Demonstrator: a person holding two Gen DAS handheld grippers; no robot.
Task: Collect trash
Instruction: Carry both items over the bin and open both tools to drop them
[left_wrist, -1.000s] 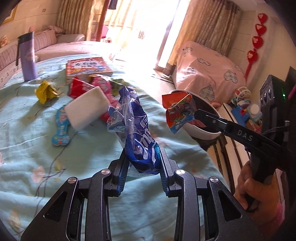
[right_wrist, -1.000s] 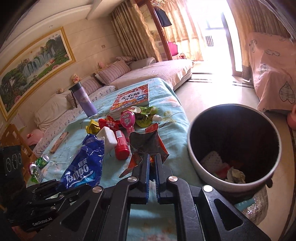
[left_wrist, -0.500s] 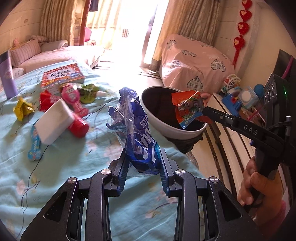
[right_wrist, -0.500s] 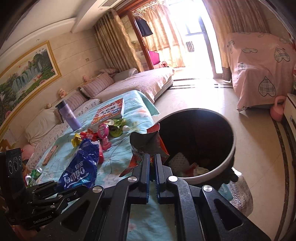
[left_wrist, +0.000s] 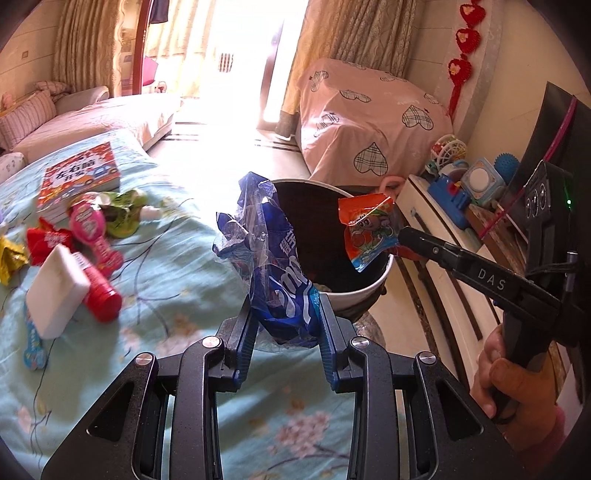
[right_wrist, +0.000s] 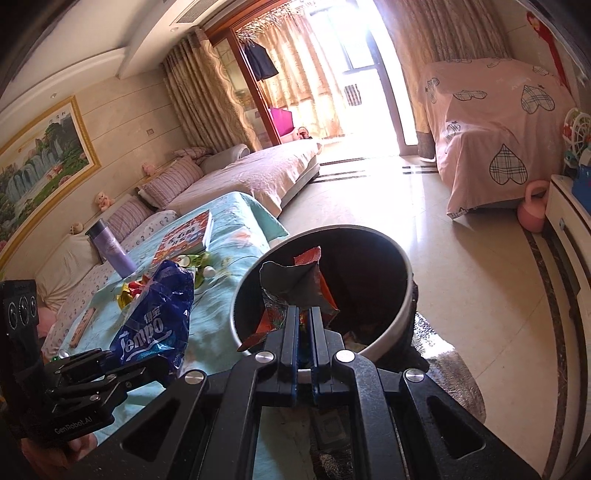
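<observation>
The left hand-held gripper (left_wrist: 284, 325) clamped a crumpled blue tissue wrapper (left_wrist: 277, 266) above the table (left_wrist: 166, 288) edge — the right hand-held gripper (right_wrist: 303, 325), fully closed, pinched an orange snack wrapper (right_wrist: 295, 284) over the open trash bin (right_wrist: 391, 325).

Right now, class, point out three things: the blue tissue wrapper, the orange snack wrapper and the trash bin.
blue tissue wrapper (left_wrist: 284, 291): left wrist view, on its printed lower body.
orange snack wrapper (left_wrist: 369, 230): left wrist view, on its cartoon print.
trash bin (right_wrist: 400, 302): right wrist view, on its pale right rim.
</observation>
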